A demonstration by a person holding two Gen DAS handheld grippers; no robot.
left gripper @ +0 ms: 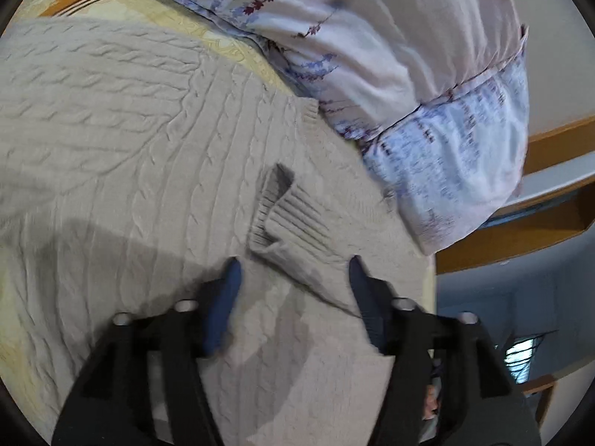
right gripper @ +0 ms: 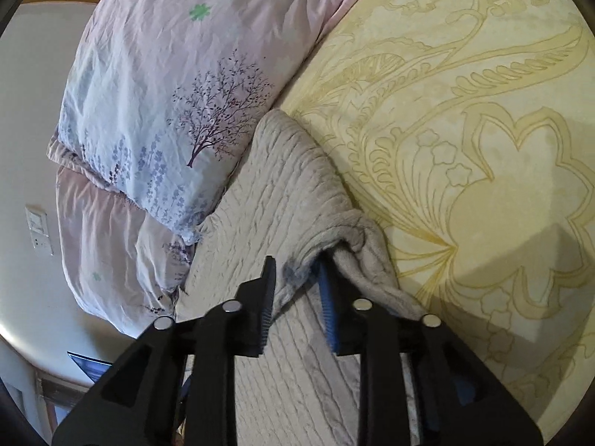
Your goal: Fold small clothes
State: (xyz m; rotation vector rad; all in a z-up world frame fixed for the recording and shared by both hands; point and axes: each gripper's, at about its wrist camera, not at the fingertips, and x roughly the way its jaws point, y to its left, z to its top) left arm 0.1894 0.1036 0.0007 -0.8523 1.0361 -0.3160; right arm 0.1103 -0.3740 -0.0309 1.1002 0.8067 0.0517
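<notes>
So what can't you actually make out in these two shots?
- Left wrist view: the sweater's lower half, hidden behind the left gripper and cut by the frame.
- Left wrist view: the pillow's print, motion-blurred.
- Right wrist view: how much knit the right gripper pinches; bunched folds hide it.
- Right wrist view: wall switch details, too small.

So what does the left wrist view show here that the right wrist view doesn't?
Only the left wrist view shows the ribbed cuff lying on the sweater, with the left gripper open just short of it. Only the right wrist view shows the right gripper with a bunched fold of the knit between its fingers, plus a wall switch. Both show the sweater, the floral pillow and the yellow patterned bedsheet.
</notes>
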